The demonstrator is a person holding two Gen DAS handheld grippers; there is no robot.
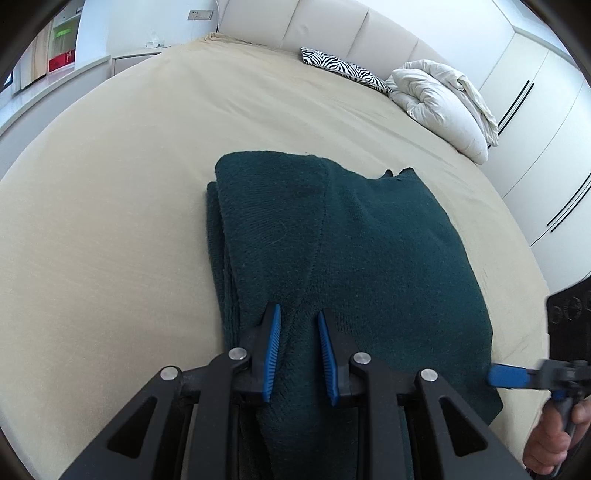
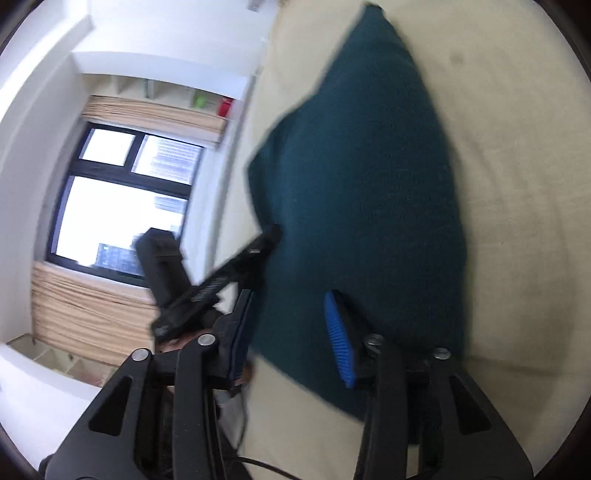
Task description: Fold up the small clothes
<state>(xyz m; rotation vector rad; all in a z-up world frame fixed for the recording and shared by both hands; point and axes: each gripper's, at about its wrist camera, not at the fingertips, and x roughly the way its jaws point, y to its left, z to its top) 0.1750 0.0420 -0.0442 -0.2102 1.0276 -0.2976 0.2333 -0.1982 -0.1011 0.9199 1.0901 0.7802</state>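
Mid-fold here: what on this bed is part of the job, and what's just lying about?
Job: dark green knit garment, left gripper clamped on its near fold, right gripper open at its edge.
Lying about: zebra-print pillow, bundled white duvet.

No legible text, label, brand or number on anything.

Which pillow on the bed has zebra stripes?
The flat zebra pillow by the headboard has black and white stripes. The puffy white pillow beside it, nearer the wardrobe, is plain.
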